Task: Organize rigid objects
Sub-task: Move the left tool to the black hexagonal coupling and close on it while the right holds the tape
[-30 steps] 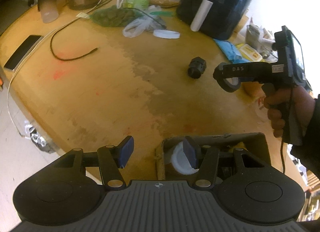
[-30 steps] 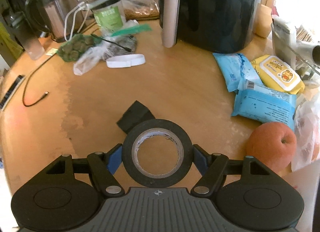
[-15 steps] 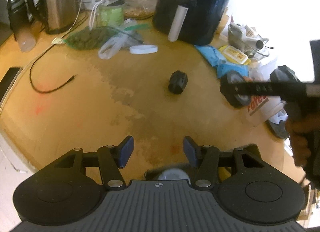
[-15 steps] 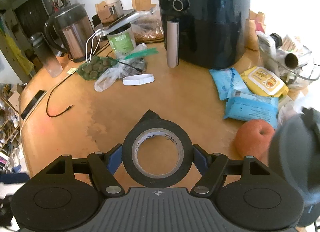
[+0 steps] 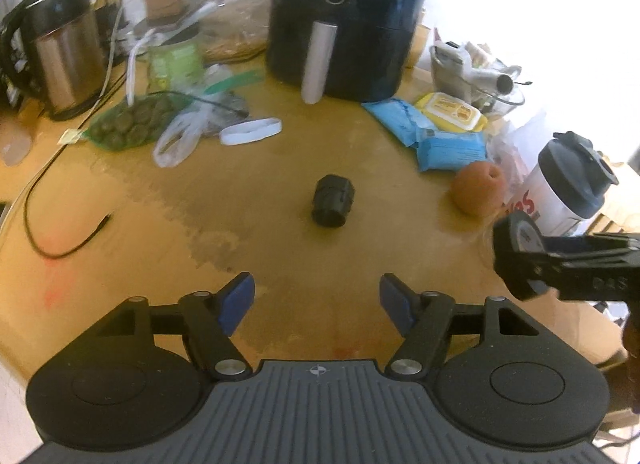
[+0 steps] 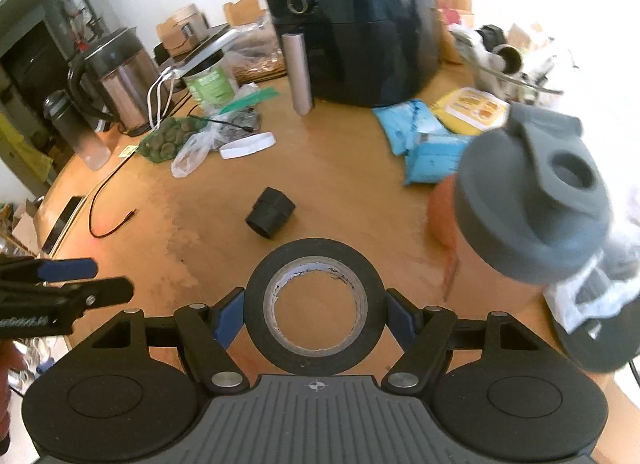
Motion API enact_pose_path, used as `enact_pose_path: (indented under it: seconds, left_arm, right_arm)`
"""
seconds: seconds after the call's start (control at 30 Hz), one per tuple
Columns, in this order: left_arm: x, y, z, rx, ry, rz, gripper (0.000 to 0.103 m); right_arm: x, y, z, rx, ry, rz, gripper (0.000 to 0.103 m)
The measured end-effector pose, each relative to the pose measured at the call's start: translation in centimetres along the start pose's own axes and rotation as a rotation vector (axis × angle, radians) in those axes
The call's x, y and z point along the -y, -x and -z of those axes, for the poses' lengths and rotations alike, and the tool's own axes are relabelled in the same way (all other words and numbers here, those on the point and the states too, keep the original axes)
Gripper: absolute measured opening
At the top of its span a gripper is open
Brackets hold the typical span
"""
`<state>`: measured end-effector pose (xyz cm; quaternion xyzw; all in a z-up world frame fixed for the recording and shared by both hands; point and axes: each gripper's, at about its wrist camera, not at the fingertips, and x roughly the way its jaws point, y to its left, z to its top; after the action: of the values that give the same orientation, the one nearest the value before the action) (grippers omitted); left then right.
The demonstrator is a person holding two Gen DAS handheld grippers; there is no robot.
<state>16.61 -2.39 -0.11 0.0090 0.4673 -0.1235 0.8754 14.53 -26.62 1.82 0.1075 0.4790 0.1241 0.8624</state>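
My right gripper (image 6: 316,318) is shut on a black tape roll (image 6: 264,304), held upright above the wooden table (image 6: 340,184). The roll also shows in the left wrist view (image 5: 516,256) at the right edge. My left gripper (image 5: 316,300) is open and empty, above the table's near side. A small black cylindrical part (image 5: 333,201) lies on its side in the middle of the table, ahead of the left gripper; it also shows in the right wrist view (image 6: 270,213). A shaker bottle with a grey lid (image 6: 536,200) stands close to the right of the tape.
A black air fryer (image 5: 344,20) stands at the back. Blue and yellow wipe packs (image 5: 444,132) and an orange fruit (image 5: 478,190) lie to the right. A kettle (image 5: 60,64), bags, a white lid (image 5: 251,131) and a black cable (image 5: 60,240) are on the left.
Both grippers pulled back and rose. The left gripper's view lifted off the box near the table edge and its jaws stand wider. The right gripper carried the tape toward the shaker bottle.
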Motion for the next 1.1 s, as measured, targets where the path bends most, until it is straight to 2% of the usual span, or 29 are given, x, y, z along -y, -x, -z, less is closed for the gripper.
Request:
enact_pose_path:
  seconds: [0.37, 0.5, 0.63, 0.83, 0.93, 1.0, 1.1]
  left_arm:
    - [1.8, -5.2, -2.3, 0.012, -0.149, -0.025, 0.068]
    - [3.0, -7.4, -3.1, 0.025, -0.230, -0.065, 0.068]
    - [5.1, -10.7, -3.3, 0.019, -0.351, -0.136, 0.067]
    - [7.0, -15.2, -3.3, -0.023, -0.450, -0.201, 0.059]
    - [7.4, -16.7, -3.3, -0.030, -0.483, -0.239, 0.050]
    - [7.4, -17.4, -3.3, -0.039, -0.502, -0.240, 0.042]
    - [7.4, -17.6, -3.4, -0.020, -0.520, -0.233, 0.042]
  right_arm:
    - [1.6, 2.1, 1.8, 0.024, -0.091, 0.030, 0.075]
    - [2.1, 2.8, 2.4, 0.030, -0.121, 0.049, 0.075]
    - [2.7, 3.3, 3.1, 0.033, -0.153, 0.071, 0.075]
    - [3.7, 4.2, 4.0, 0.041, -0.201, 0.110, 0.075]
    - [4.2, 4.5, 4.5, 0.043, -0.223, 0.130, 0.075]
    - [4.5, 4.7, 4.8, 0.041, -0.235, 0.141, 0.075]
    - [4.9, 4.9, 5.2, 0.037, -0.249, 0.157, 0.075]
